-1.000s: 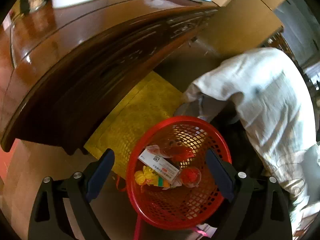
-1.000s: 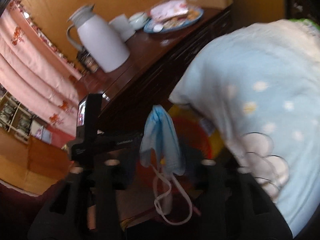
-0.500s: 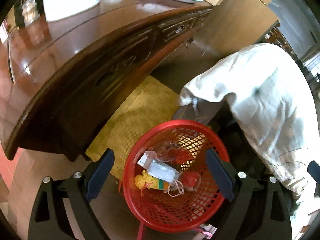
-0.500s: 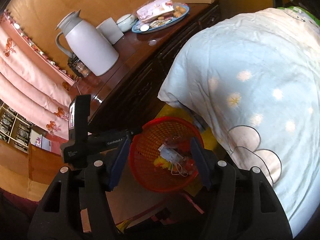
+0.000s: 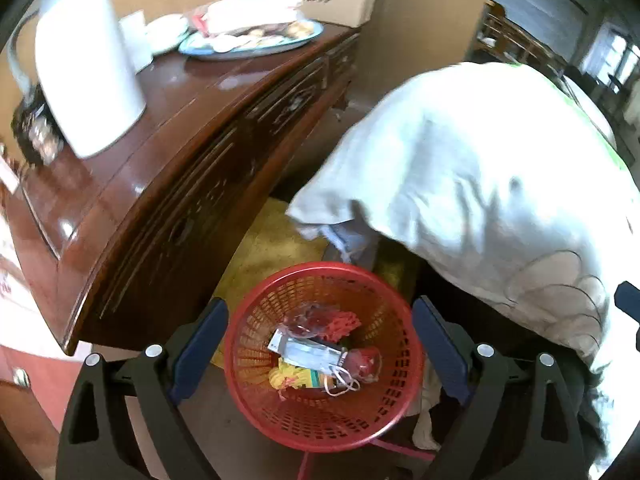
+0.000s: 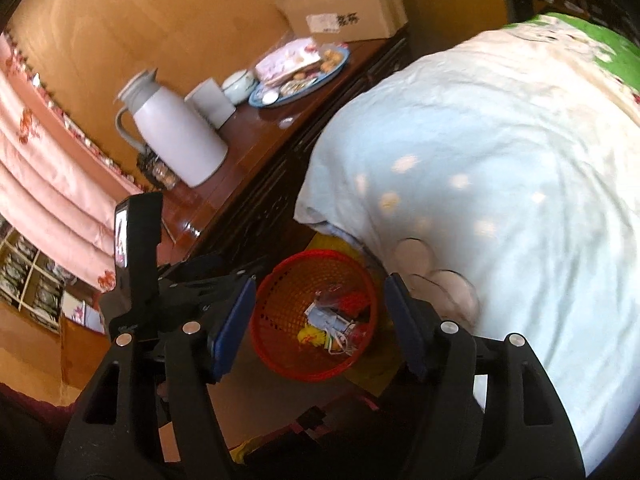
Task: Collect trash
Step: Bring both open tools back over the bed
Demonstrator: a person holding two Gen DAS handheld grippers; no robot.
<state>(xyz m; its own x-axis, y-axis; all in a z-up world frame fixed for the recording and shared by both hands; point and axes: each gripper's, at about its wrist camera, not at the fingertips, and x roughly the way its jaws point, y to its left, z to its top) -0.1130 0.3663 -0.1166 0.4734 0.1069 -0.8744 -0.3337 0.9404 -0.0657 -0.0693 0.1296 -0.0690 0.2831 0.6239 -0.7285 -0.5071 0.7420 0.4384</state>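
Observation:
A red mesh basket (image 5: 256, 396) stands on the floor between the dark wooden cabinet and the bed. It shows in the right wrist view too (image 6: 280, 344). A light blue face mask (image 5: 310, 354) lies in it on top of a small box, beside a yellow wrapper (image 5: 286, 376) and red wrappers (image 5: 340, 322). My left gripper (image 5: 320, 352) is open and empty above the basket. My right gripper (image 6: 320, 316) is open and empty, higher up over the basket. The left gripper's body (image 6: 140, 248) shows in the right wrist view.
A dark wooden cabinet (image 5: 168, 184) carries a white thermos jug (image 5: 84, 76), a white cup (image 6: 210, 102), a bowl, a plate of snacks (image 5: 248, 40) and a cardboard box (image 6: 344, 8). A pale blue quilt (image 6: 500, 184) hangs off the bed on the right. A yellow mat (image 5: 276, 244) lies under the basket.
My right gripper opened and let the blue face mask go. The mask dropped into the red basket. Both grippers have risen away from the basket.

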